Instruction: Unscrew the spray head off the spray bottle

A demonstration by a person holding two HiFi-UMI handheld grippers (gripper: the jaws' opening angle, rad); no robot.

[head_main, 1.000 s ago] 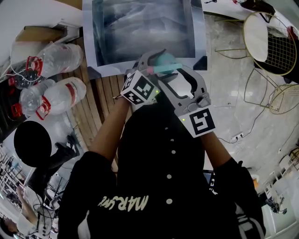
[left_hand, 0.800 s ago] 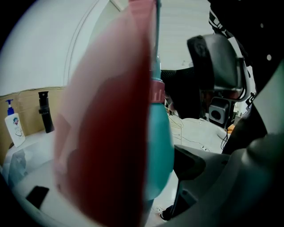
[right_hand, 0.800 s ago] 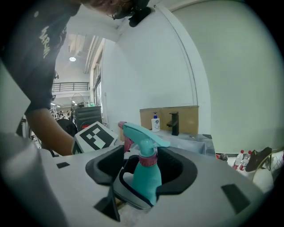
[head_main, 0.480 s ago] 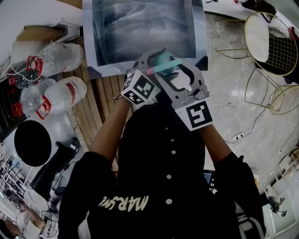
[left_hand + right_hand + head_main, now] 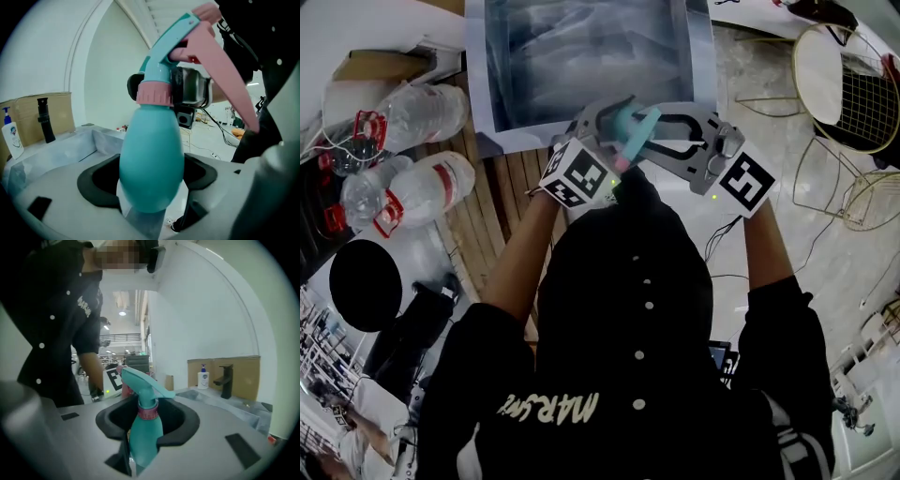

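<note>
A teal spray bottle [image 5: 151,159] with a pink collar [image 5: 153,93], a teal spray head [image 5: 166,44] and a pink trigger [image 5: 225,75] is held up in front of the person's chest. My left gripper [image 5: 152,176] is shut on the bottle's round body. In the head view the bottle [image 5: 623,122] sits between both grippers, the left gripper [image 5: 611,117] coming from below left and the right gripper [image 5: 654,141] from the right. In the right gripper view my right gripper [image 5: 146,420] is closing, its black pads touching both sides of the bottle [image 5: 143,437] just under the collar [image 5: 148,412].
Large plastic water bottles [image 5: 417,112] [image 5: 417,192] lie at the left on wooden slats. A grey sink basin [image 5: 586,56] is ahead, with a black faucet [image 5: 225,379] and a soap dispenser [image 5: 202,377] before cardboard. Wire chairs [image 5: 844,84] stand at the right.
The right gripper has swung from under the bottle out to its right side, and its jaws now reach in around the bottle. The spray head has turned to point lower. The left gripper has held still.
</note>
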